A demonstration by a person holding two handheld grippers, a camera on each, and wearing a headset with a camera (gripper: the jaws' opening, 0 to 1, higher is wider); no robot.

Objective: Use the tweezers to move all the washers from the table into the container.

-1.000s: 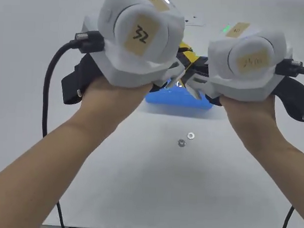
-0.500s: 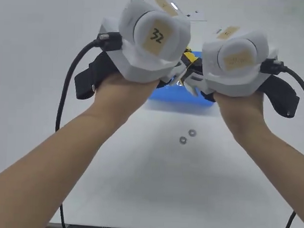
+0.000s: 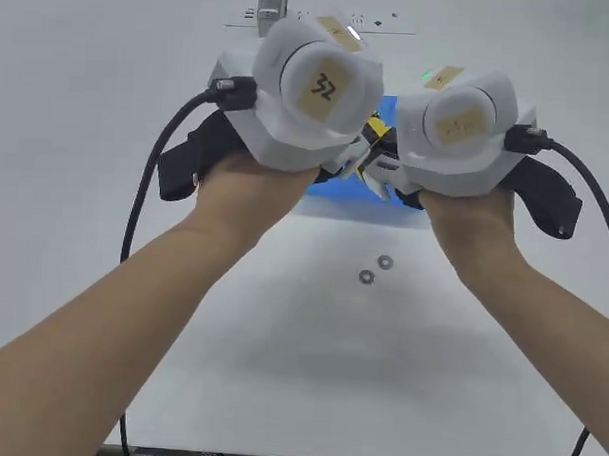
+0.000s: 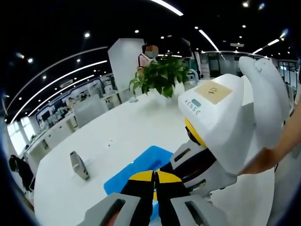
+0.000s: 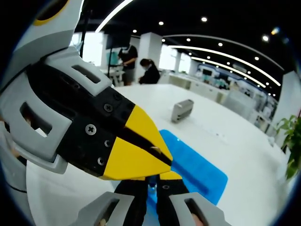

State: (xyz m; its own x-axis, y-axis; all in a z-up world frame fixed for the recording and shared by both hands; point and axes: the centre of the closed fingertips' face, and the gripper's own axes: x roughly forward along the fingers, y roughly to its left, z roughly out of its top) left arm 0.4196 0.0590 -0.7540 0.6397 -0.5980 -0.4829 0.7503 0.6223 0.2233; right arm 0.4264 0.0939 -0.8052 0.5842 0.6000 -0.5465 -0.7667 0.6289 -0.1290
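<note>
Carefully, with left gripper pinched closed, contents unclear, and right gripper's opening untellable, both by blue container; descend slowly toward two washers lying apart from it on counter; avoid scattering them.

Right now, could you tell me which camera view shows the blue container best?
The right gripper view: the blue container lies broad beyond the jaws. The left gripper view shows a smaller part, the head view a mostly hidden strip.

Head view looks down; gripper views apparently share the blue container.
</note>
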